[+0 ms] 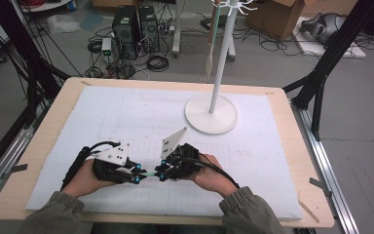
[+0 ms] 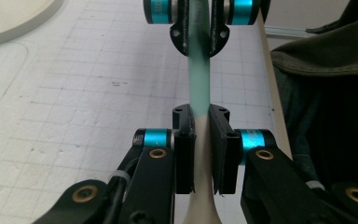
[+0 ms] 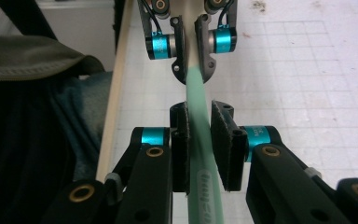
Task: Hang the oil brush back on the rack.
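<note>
A slim rod (image 1: 148,175), mint green at one end and cream at the other, is held level just above the white mat near the table's front edge. My left gripper (image 1: 135,178) is shut on its cream end and my right gripper (image 1: 159,176) on its green end, tips almost facing. In the left gripper view my jaws (image 2: 203,114) clamp the cream part of the rod (image 2: 199,79), with the right gripper (image 2: 199,39) beyond. In the right gripper view my jaws (image 3: 200,109) close on the green handle (image 3: 196,91), which bears raised lettering, and the left gripper (image 3: 192,65) is ahead.
A white stand with a round base (image 1: 210,114) and a tall pole (image 1: 222,58) rises at the mat's far right; a similar green-cream stick (image 1: 213,34) hangs on it. The white gridded mat (image 1: 126,122) covers the wooden table (image 1: 46,131). Olive sleeves (image 1: 251,214) lie at the front edge.
</note>
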A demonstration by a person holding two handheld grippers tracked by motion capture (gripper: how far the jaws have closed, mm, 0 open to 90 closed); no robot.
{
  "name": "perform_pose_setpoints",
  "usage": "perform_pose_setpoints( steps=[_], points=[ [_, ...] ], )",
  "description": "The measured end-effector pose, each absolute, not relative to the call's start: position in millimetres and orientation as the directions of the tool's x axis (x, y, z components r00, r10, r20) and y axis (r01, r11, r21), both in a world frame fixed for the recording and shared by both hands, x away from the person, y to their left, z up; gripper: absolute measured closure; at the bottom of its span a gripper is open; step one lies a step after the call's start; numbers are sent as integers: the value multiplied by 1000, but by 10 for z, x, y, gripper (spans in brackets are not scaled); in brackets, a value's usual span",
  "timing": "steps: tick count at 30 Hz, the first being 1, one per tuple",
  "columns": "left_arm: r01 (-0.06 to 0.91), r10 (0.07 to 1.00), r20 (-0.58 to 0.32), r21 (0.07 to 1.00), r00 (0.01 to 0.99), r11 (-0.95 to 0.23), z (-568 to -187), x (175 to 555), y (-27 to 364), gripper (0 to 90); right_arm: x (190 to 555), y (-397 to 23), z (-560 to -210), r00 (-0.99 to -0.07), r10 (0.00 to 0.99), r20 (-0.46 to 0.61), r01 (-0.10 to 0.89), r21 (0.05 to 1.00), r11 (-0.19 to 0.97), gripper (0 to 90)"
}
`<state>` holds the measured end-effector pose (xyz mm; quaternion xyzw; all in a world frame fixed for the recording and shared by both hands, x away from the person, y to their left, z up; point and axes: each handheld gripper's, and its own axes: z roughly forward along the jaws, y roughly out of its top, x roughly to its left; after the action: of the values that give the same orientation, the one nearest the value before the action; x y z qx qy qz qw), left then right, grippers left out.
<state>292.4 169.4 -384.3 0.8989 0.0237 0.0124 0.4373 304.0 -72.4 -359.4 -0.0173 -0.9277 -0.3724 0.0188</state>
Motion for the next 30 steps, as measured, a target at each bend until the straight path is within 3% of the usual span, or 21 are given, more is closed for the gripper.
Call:
perform_pose_setpoints(
  steps=[3,6,11,17,30],
  points=[
    [34,61,5,787,998,-616,-3845,2920,1693,815,3065,-764,-3628,-996,38,83,86,714,695,754],
    [37,65,5,786,998,-617,-3841,2922,1707,815,3091,-816,-3652,-993,75,93,119,724,680,621],
    [37,76,11,795,997,-606,-3829,2925,1725,815,3151,-947,-3698,-984,85,154,172,739,651,631],
    [33,78,17,802,997,-596,-3816,2927,1739,815,3171,-989,-3698,-978,78,192,196,739,645,712],
    [47,79,1,795,997,-605,-3835,2949,1734,801,3151,-979,-3680,-985,43,166,153,742,652,756]
  ],
)
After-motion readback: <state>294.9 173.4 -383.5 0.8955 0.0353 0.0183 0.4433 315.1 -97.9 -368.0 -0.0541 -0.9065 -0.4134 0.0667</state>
